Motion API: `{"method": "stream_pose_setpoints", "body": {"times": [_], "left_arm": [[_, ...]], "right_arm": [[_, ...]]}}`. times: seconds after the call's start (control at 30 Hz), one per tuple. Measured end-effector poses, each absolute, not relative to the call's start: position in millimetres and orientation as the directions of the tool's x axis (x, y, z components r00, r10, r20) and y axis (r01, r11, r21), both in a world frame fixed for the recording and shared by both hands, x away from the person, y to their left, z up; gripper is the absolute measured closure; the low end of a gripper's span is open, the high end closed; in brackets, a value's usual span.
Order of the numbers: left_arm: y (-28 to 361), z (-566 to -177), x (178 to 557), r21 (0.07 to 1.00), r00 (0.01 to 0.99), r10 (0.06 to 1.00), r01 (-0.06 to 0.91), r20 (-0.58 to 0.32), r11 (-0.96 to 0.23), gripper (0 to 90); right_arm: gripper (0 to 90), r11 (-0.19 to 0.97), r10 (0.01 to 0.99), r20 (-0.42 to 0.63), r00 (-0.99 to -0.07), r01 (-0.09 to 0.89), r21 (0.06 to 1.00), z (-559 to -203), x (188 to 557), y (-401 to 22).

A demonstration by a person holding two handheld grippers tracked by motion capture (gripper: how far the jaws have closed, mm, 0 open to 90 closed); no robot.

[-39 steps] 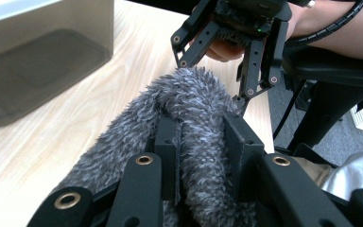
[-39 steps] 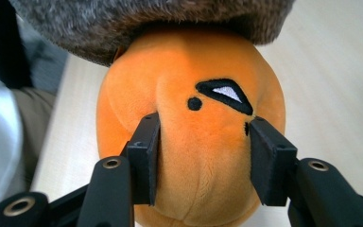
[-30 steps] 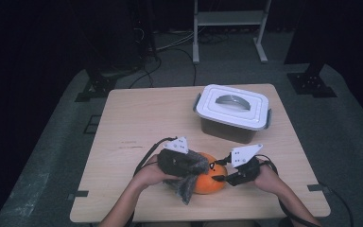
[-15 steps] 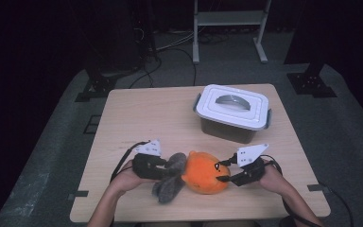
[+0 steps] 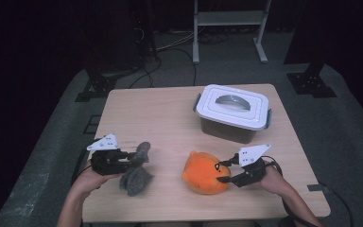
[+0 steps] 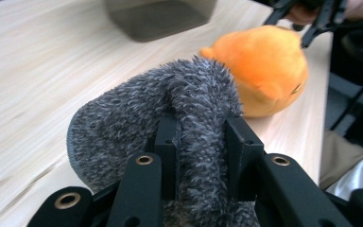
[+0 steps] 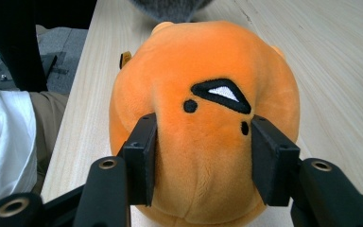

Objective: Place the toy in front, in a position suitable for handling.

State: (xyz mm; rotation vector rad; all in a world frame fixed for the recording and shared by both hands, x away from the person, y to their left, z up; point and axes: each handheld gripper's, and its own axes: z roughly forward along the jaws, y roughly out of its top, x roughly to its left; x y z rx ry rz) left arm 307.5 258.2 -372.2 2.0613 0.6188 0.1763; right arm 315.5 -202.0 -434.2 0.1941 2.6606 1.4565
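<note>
Fur – shaggy grey plush (image 6: 170, 109) – beside smooth, rounded orange plush (image 7: 203, 118).

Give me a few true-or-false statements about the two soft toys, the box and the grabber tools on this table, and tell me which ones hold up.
1. The left gripper is clamped on the grey plush toy. True.
2. The orange plush toy lies inside the plastic box. False: it lies on the table, in front of the box.
3. The box has its white lid on. True.
4. The right gripper is at the box's handle. False: its jaws sit on either side of the orange plush toy.
5. The two plush toys press against each other. False: the high view shows bare table between them.
</note>
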Motion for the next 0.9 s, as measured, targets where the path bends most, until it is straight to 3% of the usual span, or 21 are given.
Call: {"method": "stream_pose_setpoints", "body": {"times": [0.27, 0.43, 0.53, 0.63, 0.9], "left_arm": [[270.7, -380.0, 301.1, 0.796, 0.836, 0.543, 0.383, -0.083, -0.468, 67.9], [257.3, -405.1, 306.6, 0.798, 0.85, 0.509, 0.399, -0.137, -0.451, 63.3], [250.0, -411.7, 309.0, 0.805, 0.853, 0.5, 0.398, -0.148, -0.44, 59.1], [248.2, -414.8, 310.9, 0.809, 0.844, 0.513, 0.409, -0.159, -0.422, 49.2], [247.0, -422.6, 307.4, 0.83, 0.846, 0.508, 0.395, -0.162, -0.393, 43.1]], "right_arm": [[45.7, 0.516, 0.174, 0.002, -0.985, 0.093, 0.852, -435.6, 315.7, -201.5], [39.8, 0.495, 0.196, 0.05, -0.979, 0.142, 0.857, -436.6, 316.9, -203.0], [34.8, 0.487, 0.205, 0.071, -0.976, 0.164, 0.858, -435.6, 317.0, -203.5], [30.8, 0.475, 0.216, 0.082, -0.973, 0.178, 0.862, -432.7, 316.4, -203.4], [27.6, 0.429, 0.234, 0.11, -0.966, 0.204, 0.88, -420.8, 316.7, -210.4]]}}
